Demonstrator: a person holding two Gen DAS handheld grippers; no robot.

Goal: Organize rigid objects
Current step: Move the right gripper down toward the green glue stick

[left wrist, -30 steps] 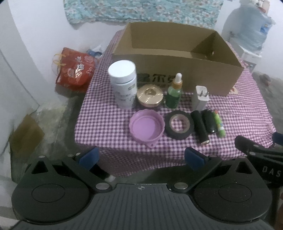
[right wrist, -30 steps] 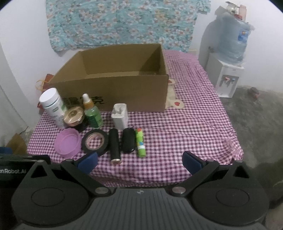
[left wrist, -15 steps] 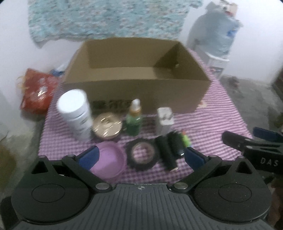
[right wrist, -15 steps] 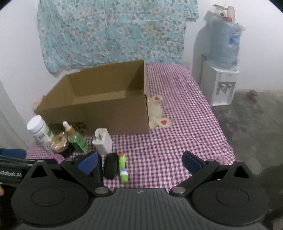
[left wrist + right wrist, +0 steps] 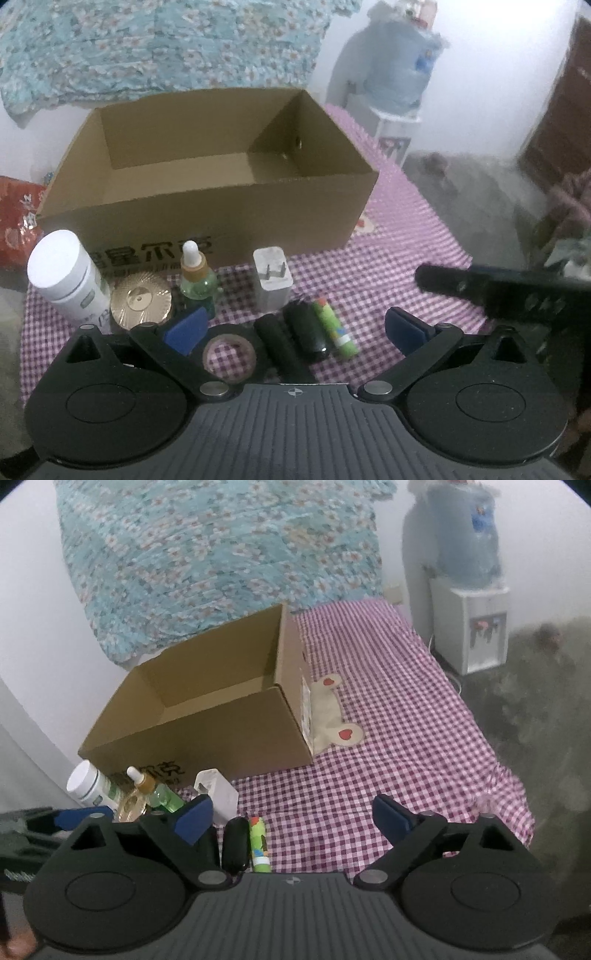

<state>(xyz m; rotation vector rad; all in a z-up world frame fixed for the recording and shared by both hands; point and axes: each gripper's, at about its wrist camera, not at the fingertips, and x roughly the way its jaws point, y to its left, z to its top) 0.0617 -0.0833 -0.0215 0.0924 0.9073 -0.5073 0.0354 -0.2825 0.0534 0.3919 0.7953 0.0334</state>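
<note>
both sets of jaws were wide with nothing in them, though the right gripper (image 5: 291, 816) was closing a bit. left gripper (image 5: 295, 328) hung over the tape (image 5: 229, 356), tubes and charger (image 5: 272, 280) lined up before the cardboard box (image 5: 207, 214).

Open cardboard box (image 5: 207, 206) mid-frame on checked cloth (image 5: 399, 266). White bottle (image 5: 66, 277), gold lid (image 5: 141, 301), dropper bottle (image 5: 195, 280), charger (image 5: 272, 278), tape roll (image 5: 231, 356), green tube (image 5: 334, 326) below. Left gripper (image 5: 295, 328) spread wide, empty.
</note>
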